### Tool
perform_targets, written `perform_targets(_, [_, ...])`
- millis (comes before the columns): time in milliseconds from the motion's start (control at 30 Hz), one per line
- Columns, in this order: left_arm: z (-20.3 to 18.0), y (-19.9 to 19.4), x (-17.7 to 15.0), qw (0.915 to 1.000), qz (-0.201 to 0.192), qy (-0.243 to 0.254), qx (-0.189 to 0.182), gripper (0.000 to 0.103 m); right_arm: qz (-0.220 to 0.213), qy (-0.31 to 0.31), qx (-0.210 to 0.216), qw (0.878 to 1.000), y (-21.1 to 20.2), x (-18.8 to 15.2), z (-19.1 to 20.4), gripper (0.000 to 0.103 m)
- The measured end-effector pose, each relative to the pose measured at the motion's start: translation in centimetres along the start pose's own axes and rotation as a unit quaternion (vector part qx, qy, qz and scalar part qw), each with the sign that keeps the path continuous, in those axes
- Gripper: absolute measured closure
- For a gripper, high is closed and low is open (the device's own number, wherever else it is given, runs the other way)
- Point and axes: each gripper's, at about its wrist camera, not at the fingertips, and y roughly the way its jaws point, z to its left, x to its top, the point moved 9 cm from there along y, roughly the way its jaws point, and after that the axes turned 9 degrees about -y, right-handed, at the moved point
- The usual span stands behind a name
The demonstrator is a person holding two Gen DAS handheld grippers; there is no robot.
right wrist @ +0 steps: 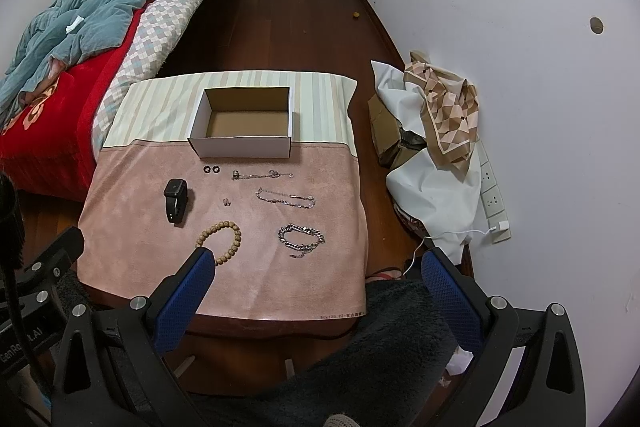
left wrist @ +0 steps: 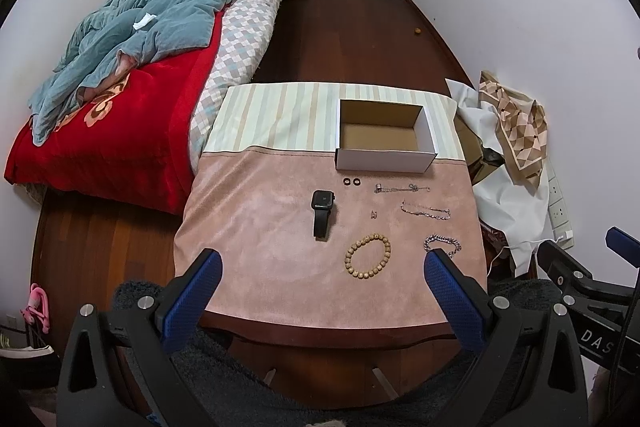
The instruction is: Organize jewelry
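Jewelry lies spread on the worktop (left wrist: pixel 248 227) before the empty box (left wrist: pixel 386 143), so we bring each wide-open, empty tool (left wrist: pixel 324 279) (right wrist: pixel 316 281) down squarely over one piece.

Left gripper (left wrist: pixel 323 265) and right gripper (right wrist: pixel 318 265) both gape wide, holding nothing.
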Motion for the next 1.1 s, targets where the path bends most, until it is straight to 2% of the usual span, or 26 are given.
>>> perform_targets(1100, [0.23,-0.08,-0.10,1.0000,0.001,-0.002,-0.001,0.000,-0.001,-0.001,0.003,1.000,-0.01,0.13,0.59,0.000])
